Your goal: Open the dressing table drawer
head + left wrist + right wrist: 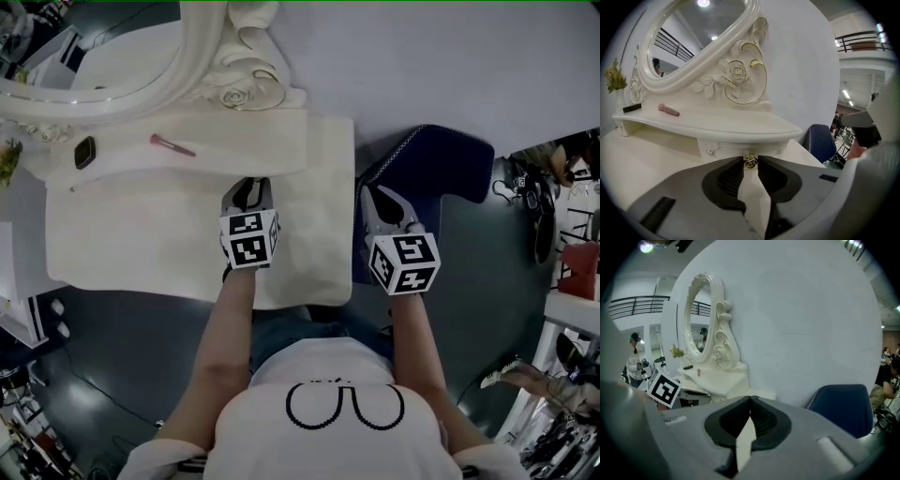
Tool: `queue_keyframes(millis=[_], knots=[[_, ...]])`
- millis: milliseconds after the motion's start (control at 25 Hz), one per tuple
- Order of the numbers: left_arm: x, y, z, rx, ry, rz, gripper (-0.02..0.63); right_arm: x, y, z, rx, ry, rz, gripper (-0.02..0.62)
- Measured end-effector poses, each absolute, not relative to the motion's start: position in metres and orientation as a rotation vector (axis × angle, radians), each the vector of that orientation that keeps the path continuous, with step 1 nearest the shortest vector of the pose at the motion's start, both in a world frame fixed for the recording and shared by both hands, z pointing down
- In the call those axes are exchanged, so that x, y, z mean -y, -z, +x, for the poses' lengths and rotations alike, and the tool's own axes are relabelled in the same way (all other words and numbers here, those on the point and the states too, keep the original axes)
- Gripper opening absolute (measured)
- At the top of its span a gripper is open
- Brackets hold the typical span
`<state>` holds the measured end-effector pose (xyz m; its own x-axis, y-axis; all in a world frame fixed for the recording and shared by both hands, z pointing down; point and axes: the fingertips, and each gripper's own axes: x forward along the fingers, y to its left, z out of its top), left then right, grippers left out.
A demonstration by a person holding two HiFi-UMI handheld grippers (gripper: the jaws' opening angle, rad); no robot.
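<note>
I work both grippers at the white dressing table, its oval mirror rising at the back. A blue chair stands just beside the table's right end. My left gripper pinches the gold knob of the drawer under the table's shelf, jaws narrow. My right gripper hangs off the table's right edge, tips together, empty.

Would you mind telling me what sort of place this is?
Probably a big open hall, not a bedroom: the dressing table stands against a bare white partition, with a balcony railing beyond.
</note>
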<state>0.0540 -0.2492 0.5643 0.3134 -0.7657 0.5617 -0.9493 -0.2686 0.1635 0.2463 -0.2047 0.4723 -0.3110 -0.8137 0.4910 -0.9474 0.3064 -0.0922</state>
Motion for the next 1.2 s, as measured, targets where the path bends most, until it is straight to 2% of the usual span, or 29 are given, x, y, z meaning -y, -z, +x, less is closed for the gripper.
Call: queue_keyframes(millis=[1200], knots=[[0.182, -0.565, 0.049, 1.508, -0.516, 2.091, 0.092, 0.152, -0.464, 0.228, 2.254, -0.500, 1.569, 0.003]])
